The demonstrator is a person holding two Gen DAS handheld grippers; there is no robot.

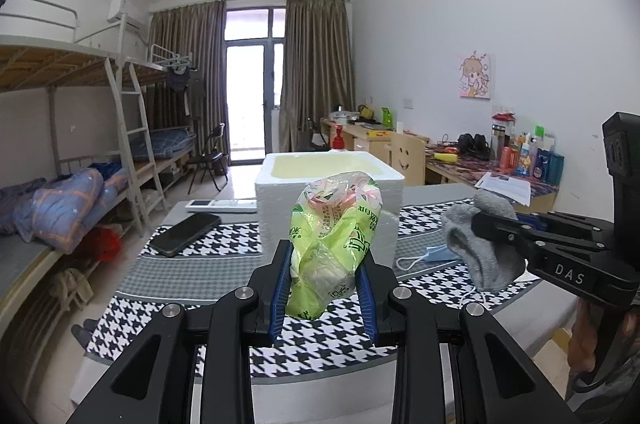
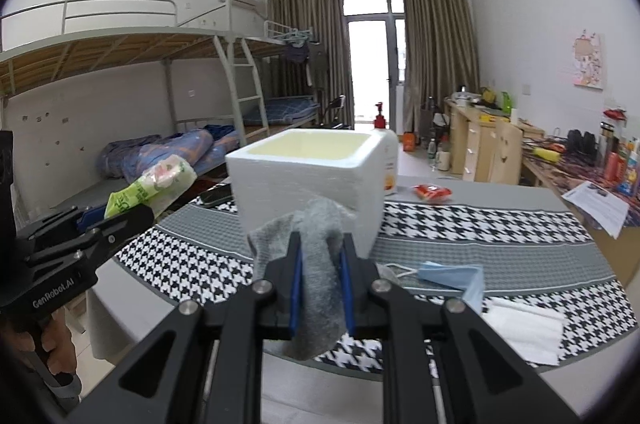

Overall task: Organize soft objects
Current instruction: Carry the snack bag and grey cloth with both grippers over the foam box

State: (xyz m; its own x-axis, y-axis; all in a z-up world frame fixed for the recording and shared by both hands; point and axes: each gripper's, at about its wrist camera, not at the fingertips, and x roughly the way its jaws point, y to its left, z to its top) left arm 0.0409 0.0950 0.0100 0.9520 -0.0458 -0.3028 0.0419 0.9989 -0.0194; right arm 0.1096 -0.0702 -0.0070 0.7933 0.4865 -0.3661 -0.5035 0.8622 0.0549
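Tongs [image 1: 325, 266] grip green packet [image 1: 336, 240] before foam box [image 1: 332, 192].

Pump bottle [image 2: 387, 160] half hidden behind foam box [image 2: 304, 180]; packet print [image 1: 340, 224] unreadable.

The green bag [image 1: 334, 244] is showing as thin, crinkled, glossy plastic film. The grey sock [image 2: 320, 276] is presenting as matt, fuzzy knit cloth. The white box [image 2: 308, 180], centre frame, is appearing as rough, grainy foam. The houndstooth tablecloth [image 2: 460, 220] is looking woven and matt. The phone [image 1: 186, 234] is reflecting glossily.
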